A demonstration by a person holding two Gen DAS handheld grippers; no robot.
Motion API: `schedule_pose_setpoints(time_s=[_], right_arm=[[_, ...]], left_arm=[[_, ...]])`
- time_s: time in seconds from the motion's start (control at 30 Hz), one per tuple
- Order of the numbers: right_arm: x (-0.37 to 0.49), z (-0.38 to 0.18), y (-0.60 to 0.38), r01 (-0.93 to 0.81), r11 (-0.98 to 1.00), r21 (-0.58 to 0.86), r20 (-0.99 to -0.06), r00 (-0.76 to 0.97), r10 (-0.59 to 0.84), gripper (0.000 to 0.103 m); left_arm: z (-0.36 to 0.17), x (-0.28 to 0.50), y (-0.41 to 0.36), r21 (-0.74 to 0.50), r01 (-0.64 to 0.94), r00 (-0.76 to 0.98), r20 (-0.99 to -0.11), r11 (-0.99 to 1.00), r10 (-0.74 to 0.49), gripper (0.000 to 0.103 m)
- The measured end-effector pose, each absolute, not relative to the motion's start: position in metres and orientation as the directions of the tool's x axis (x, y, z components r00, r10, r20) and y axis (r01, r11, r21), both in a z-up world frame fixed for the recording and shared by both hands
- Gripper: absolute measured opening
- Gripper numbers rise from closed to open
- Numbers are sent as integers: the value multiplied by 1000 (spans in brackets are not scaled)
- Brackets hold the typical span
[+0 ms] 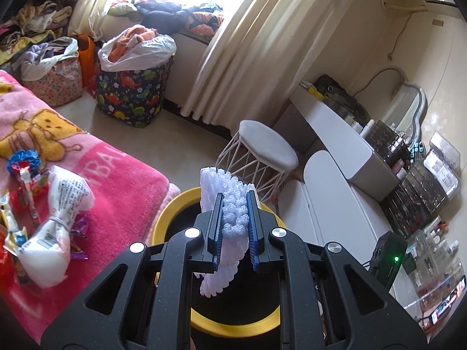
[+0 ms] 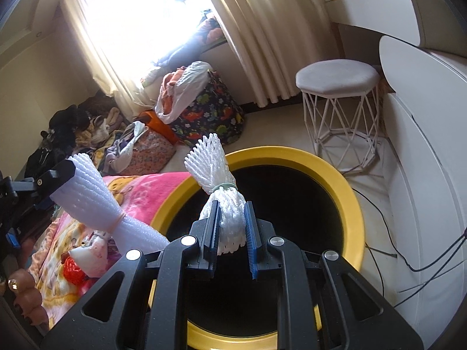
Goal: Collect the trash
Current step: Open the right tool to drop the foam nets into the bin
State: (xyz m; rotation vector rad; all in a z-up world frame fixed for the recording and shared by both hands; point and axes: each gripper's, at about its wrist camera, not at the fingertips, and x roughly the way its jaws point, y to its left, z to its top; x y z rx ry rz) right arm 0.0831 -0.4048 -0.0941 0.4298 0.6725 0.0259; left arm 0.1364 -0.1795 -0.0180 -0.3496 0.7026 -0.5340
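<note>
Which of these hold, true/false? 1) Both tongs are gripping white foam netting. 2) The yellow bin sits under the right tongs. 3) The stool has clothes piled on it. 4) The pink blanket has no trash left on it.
1) True: left tongs clamp a foam net; right tongs clamp a banded foam net.
2) True: the yellow bin opens right below them.
3) False: the stool seat is bare.
4) False: wrappers and a tied white bag lie on the pink blanket.
</note>
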Motion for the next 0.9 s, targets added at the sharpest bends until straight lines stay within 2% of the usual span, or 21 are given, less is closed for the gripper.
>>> schedule_pose_setpoints(time_s=[0.23, 0.27, 0.3, 0.37, 0.43, 0.53, 0.6, 0.7, 0.8, 0.9], right_arm=[[83, -99, -406, 142, 908, 394, -619, 772, 148, 19], [84, -100, -405, 147, 907, 393, -623, 769, 145, 19], [84, -101, -405, 153, 907, 392, -627, 766, 141, 23], [83, -102, -405, 163, 907, 389, -631, 764, 133, 33], [83, -102, -406, 169, 906, 389, -631, 766, 128, 45], [84, -102, -404, 166, 908, 385, -630, 766, 127, 48], [83, -101, -403, 161, 908, 386, -624, 771, 128, 54], [83, -99, -398, 136, 908, 396, -607, 781, 148, 57], [81, -94, -392, 115, 914, 389, -590, 793, 151, 68], [80, -88, -385, 92, 920, 382, -577, 801, 159, 69]], left_arm=[[-30, 139, -182, -479, 332, 624, -535, 813, -570, 10], [-31, 139, -181, -481, 330, 622, -537, 812, -570, 14], [-34, 140, -180, -484, 322, 618, -544, 814, -568, 20], [-35, 139, -178, -492, 312, 618, -545, 813, -567, 49], [-36, 137, -174, -486, 306, 626, -545, 818, -558, 56], [-35, 134, -169, -466, 292, 646, -548, 835, -531, 82], [-35, 132, -164, -457, 277, 662, -547, 845, -512, 91], [-34, 130, -155, -448, 254, 680, -548, 857, -487, 92], [-33, 128, -148, -440, 239, 691, -549, 865, -470, 92], [-32, 124, -142, -430, 233, 702, -547, 872, -457, 92]])
